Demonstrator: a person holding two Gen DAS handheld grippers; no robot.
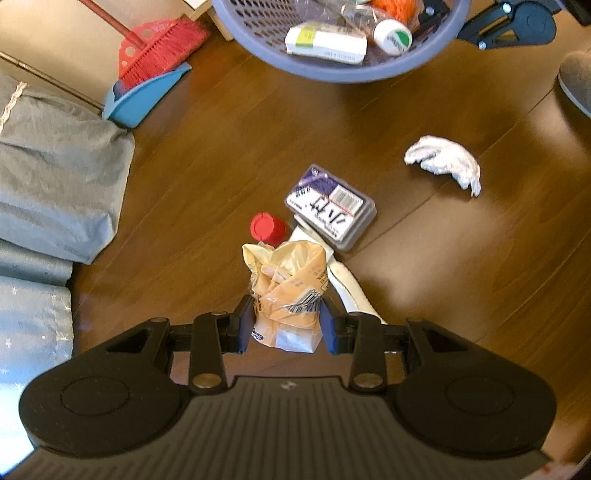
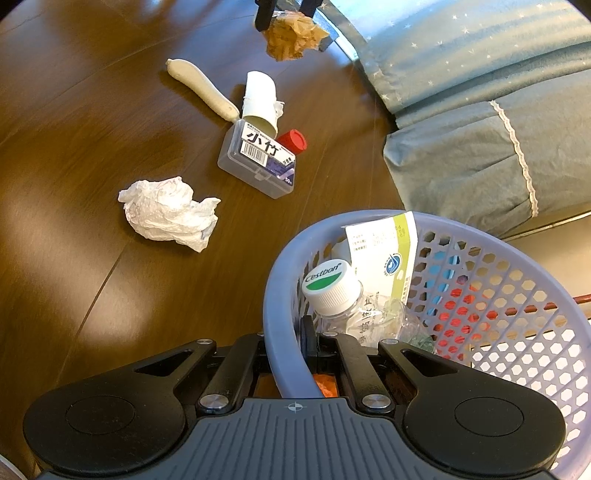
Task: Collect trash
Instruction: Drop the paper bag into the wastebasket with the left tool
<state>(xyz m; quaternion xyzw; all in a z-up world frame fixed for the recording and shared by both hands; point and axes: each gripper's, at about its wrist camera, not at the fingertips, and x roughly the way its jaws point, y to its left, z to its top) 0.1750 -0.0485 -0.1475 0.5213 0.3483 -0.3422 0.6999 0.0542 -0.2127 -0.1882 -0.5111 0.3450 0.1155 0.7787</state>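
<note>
My left gripper (image 1: 288, 321) is shut on a crumpled yellowish plastic wrapper (image 1: 288, 280) and holds it above the brown wood floor. In the right wrist view the same wrapper (image 2: 295, 37) hangs at the top, pinched by the left gripper (image 2: 288, 13). My right gripper (image 2: 286, 343) is shut on the rim of a purple mesh basket (image 2: 280, 280). The basket holds a capped clear bottle (image 2: 328, 284) and a white carton (image 2: 384, 251). On the floor lie a crumpled white tissue (image 2: 170, 216), a clear labelled plastic box (image 2: 258, 158), a red cap (image 2: 293, 140), a white tube (image 2: 260, 99) and a whitish stick (image 2: 201, 86).
Grey-blue bedding (image 1: 55, 177) borders the floor on the left of the left wrist view. A red broom (image 1: 159, 51) rests in a blue dustpan (image 1: 140, 99) beside the basket (image 1: 332, 70). A grey slipper (image 1: 576, 81) shows at the right edge.
</note>
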